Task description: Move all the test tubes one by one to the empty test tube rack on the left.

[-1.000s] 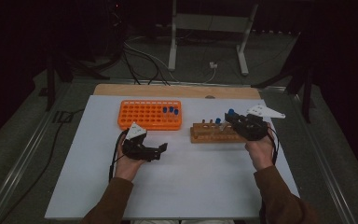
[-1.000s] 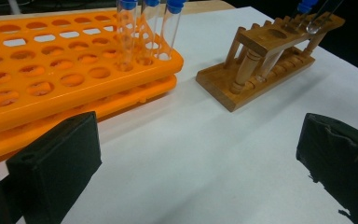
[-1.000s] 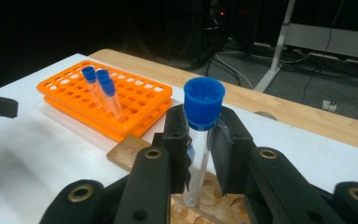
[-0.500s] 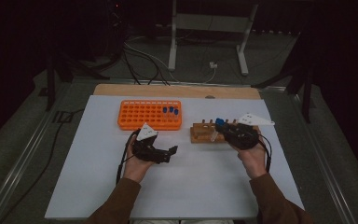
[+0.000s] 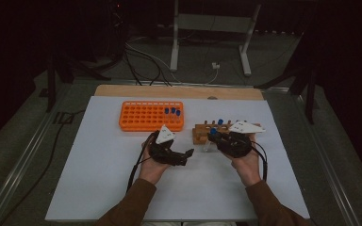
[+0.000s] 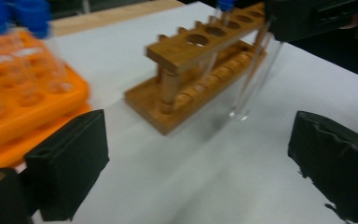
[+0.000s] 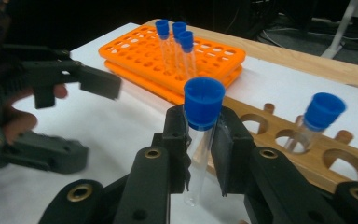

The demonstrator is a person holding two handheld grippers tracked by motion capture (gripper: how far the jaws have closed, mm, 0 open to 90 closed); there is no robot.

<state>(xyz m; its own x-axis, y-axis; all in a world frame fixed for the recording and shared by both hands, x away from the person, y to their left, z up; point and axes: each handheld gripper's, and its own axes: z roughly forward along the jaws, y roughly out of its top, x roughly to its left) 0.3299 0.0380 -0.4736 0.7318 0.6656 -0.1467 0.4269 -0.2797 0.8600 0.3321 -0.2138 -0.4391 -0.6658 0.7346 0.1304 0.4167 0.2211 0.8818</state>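
Test tube (image 7: pixel 200 140): clear, slim and round-bottomed, with a blue cap and no readable marking. It is clamped near the cap in the jaws of the right gripper (image 7: pixel 200 151), above the white counter (image 5: pixel 99 179) beside the wooden rack (image 7: pixel 289 144). Left gripper (image 6: pixel 200 158) jaws stand apart, having just closed slightly, nothing between them. Three capped tubes stand in the orange plastic rack (image 7: pixel 140 51).

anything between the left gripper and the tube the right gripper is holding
No, that stretch is bare white table. In the left gripper view the open left gripper faces the clear tube, which the right gripper holds beside the wooden rack.
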